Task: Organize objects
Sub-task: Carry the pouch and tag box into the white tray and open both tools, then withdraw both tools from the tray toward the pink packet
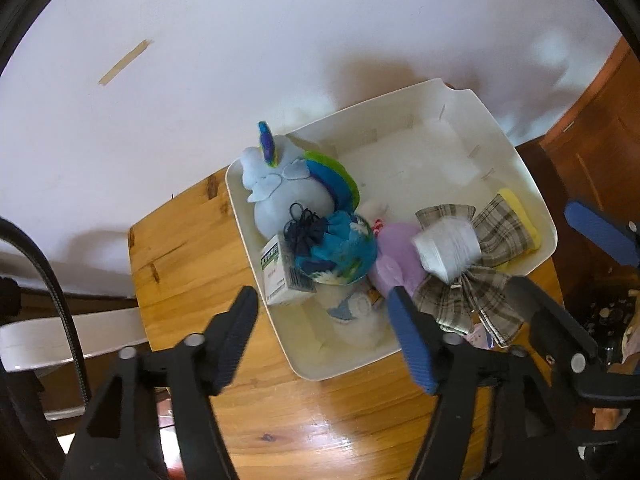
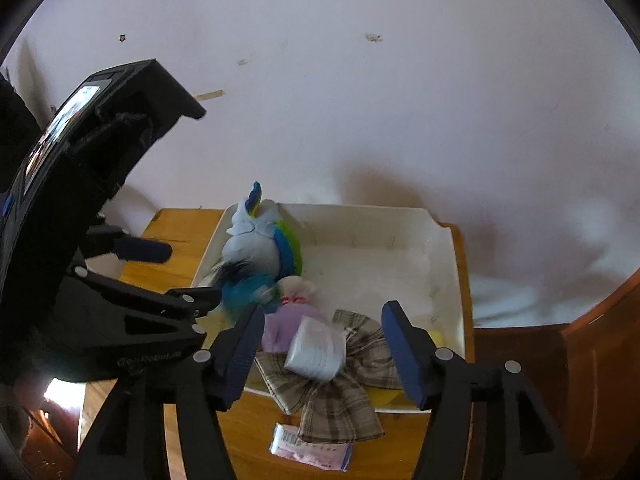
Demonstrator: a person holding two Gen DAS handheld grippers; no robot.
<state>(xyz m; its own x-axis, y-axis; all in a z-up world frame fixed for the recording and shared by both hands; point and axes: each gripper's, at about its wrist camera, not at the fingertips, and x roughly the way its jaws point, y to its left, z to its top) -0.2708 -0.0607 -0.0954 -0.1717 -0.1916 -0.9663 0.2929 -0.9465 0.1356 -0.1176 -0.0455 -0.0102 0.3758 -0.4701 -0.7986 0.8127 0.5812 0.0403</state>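
A white bin (image 1: 520, 160) sits on a wooden table (image 1: 192, 248). In it lie a light-blue plush (image 1: 280, 196), a blue-green drawstring pouch (image 1: 344, 252), a small white-and-green box (image 1: 280, 276), a purple plush (image 1: 396, 256), a white packet (image 1: 448, 248) and a plaid bow (image 1: 468, 300). My left gripper (image 1: 322, 300) stands open above the bin's near-left corner, with nothing pressed between its pads. My right gripper (image 2: 323, 312) is open too; the white packet (image 2: 318, 354) rests on the plaid bow (image 2: 340, 404) below its fingers, clear of both pads.
A flat printed packet (image 2: 312, 446) lies on the table (image 2: 248, 432) in front of the bin (image 2: 452, 280), partly under the bow. A yellow item (image 1: 520, 212) sits at the bin's right wall. A white wall stands behind, and dark wooden furniture (image 2: 592, 360) to the right.
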